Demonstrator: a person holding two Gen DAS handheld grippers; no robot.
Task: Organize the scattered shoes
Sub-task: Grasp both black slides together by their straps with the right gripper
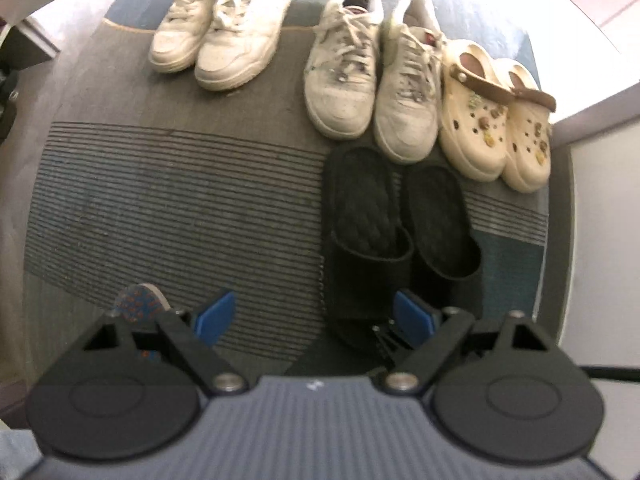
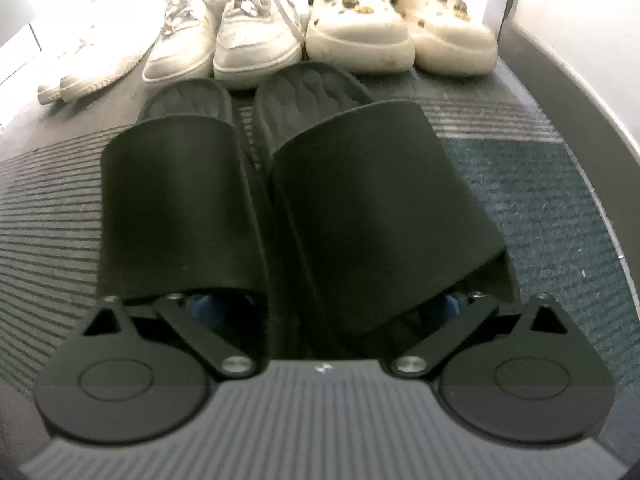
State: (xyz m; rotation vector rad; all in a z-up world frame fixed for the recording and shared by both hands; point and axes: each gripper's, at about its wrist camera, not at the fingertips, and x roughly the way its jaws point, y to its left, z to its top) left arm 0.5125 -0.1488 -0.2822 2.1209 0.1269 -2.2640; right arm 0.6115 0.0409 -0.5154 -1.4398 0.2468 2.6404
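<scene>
Two black slides [image 2: 168, 196] [image 2: 376, 200] lie side by side on the striped mat [image 2: 44, 216], toes toward my right gripper [image 2: 328, 304]. That gripper is low and open; its blue fingertips [image 2: 204, 304] are tucked under the two straps, one in each toe opening. My left gripper [image 1: 314, 316] hovers higher, open and empty, with the slides [image 1: 368, 216] just ahead of its right finger. Behind the slides stand a worn white sneaker pair [image 1: 372, 76], cream clogs with charms [image 1: 496, 120] and another white sneaker pair [image 1: 224, 24].
A white wall and dark baseboard [image 2: 580, 92] run close along the right of the mat. A patterned sock toe [image 1: 138, 304] of a person shows at the lower left. Bare striped mat [image 1: 180, 200] spreads left of the slides. A box or furniture edge [image 1: 28, 40] sits far left.
</scene>
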